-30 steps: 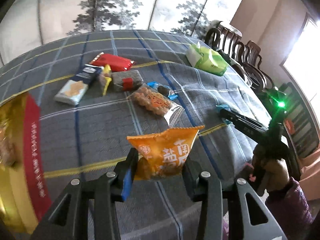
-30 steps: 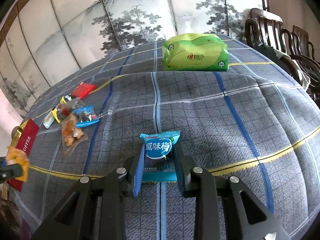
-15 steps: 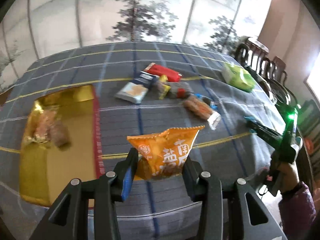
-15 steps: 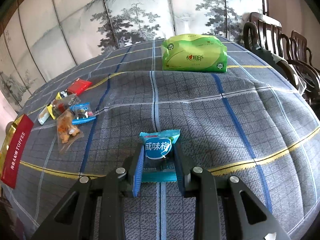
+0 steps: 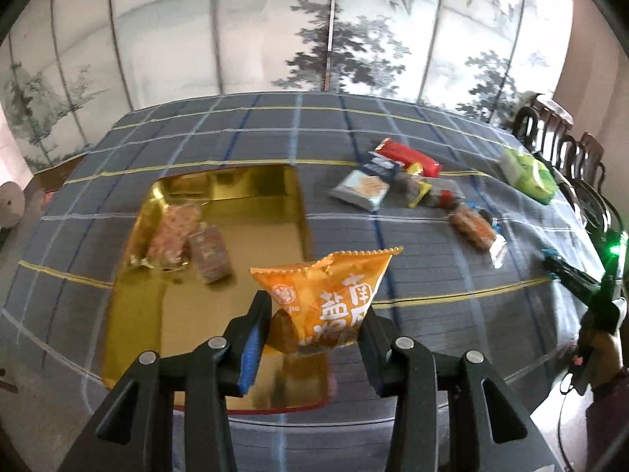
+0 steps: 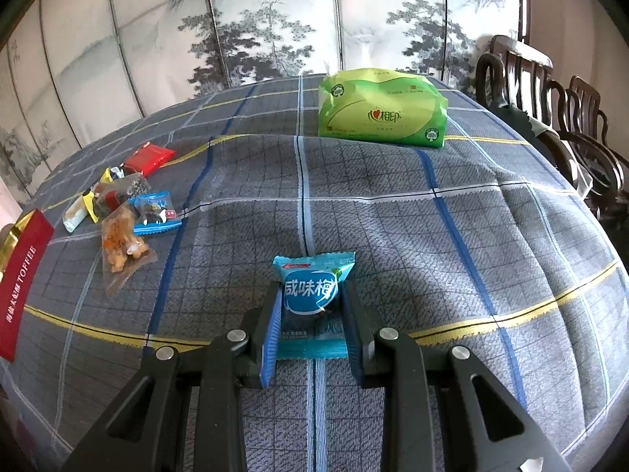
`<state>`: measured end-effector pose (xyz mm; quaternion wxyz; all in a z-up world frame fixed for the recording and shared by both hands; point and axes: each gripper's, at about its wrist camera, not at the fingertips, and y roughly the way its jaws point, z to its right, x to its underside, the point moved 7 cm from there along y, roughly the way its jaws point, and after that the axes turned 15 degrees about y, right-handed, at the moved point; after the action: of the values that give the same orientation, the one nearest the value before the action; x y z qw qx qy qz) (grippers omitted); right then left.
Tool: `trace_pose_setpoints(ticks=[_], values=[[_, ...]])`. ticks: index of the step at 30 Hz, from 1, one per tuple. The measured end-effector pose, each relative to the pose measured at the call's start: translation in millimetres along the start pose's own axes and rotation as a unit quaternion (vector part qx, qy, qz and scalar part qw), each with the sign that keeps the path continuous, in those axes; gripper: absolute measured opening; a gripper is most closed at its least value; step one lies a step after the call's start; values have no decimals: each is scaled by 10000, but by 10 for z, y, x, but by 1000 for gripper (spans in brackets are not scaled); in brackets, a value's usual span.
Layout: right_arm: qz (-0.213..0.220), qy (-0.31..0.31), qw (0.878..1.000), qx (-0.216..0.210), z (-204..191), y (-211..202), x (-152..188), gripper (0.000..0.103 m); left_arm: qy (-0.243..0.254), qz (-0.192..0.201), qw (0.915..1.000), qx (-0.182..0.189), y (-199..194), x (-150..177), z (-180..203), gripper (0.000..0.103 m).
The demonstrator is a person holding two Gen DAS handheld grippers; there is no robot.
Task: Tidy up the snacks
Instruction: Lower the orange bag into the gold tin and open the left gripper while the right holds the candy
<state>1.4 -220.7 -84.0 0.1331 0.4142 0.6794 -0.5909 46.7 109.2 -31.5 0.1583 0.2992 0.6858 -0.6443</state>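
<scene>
- A crinkled orange foil packet [image 5: 330, 295], serrated along its top seam, is clamped between the jaws of the left gripper [image 5: 312, 338] — its sealed edge pointing up and away, tilted to the right.
- It is held above the near right corner of a shiny gold box [image 5: 251, 185] with a red rim, where two wrapped bars [image 5: 188, 240] lie.
- A glossy blue pillow packet [image 6: 312, 303] is gripped by the nearly closed right gripper [image 6: 310, 322], upright, low over the checked woven tablecloth [image 6: 432, 236] near its front edge.
</scene>
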Motion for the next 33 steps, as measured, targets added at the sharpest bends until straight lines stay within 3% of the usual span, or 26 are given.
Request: trace_pose_setpoints(ticks=[15,33], values=[[7,-60,10000,74,-83,22,33,26,-236,-312,9962,-784,227,319,-643,43],[4,-92,9999,109,-177,48,57,26,-418,-597,9921,-1016,456,542,-959,43]])
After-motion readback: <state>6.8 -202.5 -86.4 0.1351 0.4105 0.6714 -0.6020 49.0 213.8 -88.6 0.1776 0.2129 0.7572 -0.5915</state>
